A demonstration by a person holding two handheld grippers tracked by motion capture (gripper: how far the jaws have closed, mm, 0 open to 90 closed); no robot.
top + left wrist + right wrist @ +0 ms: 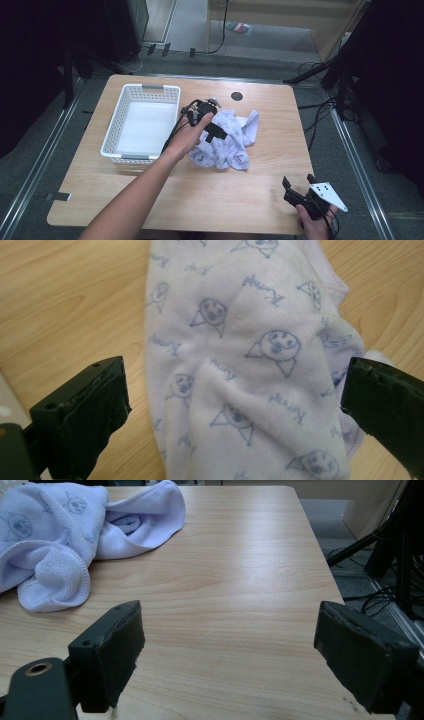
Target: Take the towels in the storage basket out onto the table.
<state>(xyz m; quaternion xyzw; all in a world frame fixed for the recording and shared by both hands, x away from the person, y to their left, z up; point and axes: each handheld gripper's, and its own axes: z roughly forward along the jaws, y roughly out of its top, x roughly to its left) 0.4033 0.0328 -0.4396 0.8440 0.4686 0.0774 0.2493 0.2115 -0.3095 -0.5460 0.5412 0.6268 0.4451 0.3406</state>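
A crumpled pale lilac towel (235, 140) with small blue printed figures lies on the wooden table, right of centre. My left gripper (214, 132) hovers over the towel's left part, held by a hand on an outstretched forearm. In the left gripper view its jaws stand wide apart above the towel (250, 340), with the left gripper (235, 405) open and gripping nothing. My right gripper (299, 182) rests near the table's front right edge, apart from the cloth. In the right gripper view, the right gripper (230, 650) is open over bare wood, with the towel (55, 540) farther off at upper left.
A white perforated plastic basket (112, 125) stands empty on the table's left side, close to the towel. A small black round disc (237, 96) sits near the far edge. Bare tabletop (240, 195) spreads along the front. Cables and stands lie on the floor around.
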